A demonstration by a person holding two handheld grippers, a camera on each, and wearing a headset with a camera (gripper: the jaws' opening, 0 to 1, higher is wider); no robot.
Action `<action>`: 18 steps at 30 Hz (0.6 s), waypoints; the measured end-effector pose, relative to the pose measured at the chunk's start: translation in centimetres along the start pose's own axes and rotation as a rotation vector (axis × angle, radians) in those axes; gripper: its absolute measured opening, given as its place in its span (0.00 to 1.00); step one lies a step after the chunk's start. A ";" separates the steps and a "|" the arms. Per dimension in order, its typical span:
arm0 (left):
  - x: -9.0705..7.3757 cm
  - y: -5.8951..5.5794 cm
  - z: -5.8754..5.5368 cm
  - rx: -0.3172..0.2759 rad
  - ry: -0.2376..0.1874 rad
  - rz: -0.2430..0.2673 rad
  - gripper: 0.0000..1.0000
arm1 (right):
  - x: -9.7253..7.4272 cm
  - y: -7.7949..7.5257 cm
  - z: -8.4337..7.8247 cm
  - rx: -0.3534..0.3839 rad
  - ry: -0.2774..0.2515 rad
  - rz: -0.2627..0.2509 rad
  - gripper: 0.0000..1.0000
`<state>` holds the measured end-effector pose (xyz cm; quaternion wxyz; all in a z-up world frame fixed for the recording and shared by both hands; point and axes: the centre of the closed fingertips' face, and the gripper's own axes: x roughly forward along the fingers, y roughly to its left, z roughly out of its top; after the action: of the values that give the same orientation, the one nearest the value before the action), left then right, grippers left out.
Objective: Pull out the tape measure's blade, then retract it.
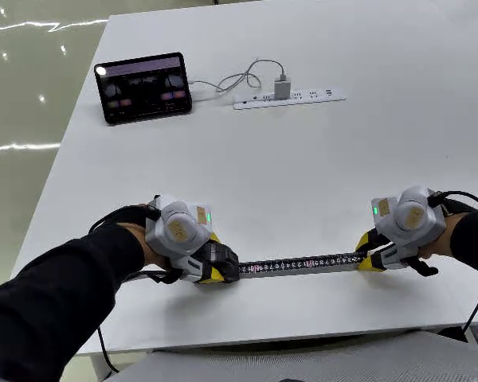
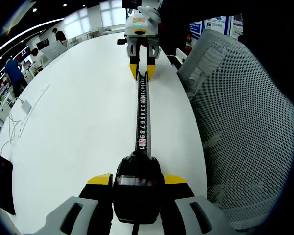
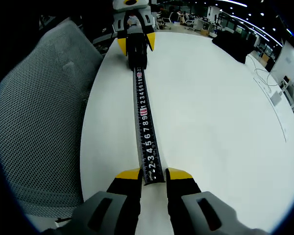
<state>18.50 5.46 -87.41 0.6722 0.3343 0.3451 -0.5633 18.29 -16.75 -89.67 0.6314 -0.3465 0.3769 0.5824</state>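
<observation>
A black tape measure case (image 1: 221,263) lies near the front edge of the white table (image 1: 303,175), and my left gripper (image 1: 209,269) is shut on it. In the left gripper view the case (image 2: 137,188) sits between the yellow-tipped fingers (image 2: 101,179). The black numbered blade (image 1: 303,263) is drawn out to the right, flat along the table. My right gripper (image 1: 367,256) is shut on the blade's end. The right gripper view shows the blade (image 3: 144,117) running from my right gripper (image 3: 153,175) to the far case (image 3: 136,53).
A dark tablet (image 1: 143,86) stands at the back left. A white power strip (image 1: 289,98) with a plugged-in charger and cable lies behind the middle. A grey mesh chair (image 2: 240,122) sits close against the table's front edge (image 1: 287,328).
</observation>
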 end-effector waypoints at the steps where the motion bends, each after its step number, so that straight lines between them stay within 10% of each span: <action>1: 0.0 0.0 0.0 -0.001 0.002 0.000 0.33 | -0.1 0.0 0.1 -0.001 -0.003 -0.003 0.18; 18: -1.6 0.3 -0.4 -0.052 -0.008 0.000 0.34 | -2.0 0.3 0.5 0.072 -0.026 -0.005 0.37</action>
<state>18.51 6.64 -86.25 0.6820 0.3145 0.3570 -0.5555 18.00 -17.29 -87.66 0.6499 -0.3170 0.3882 0.5713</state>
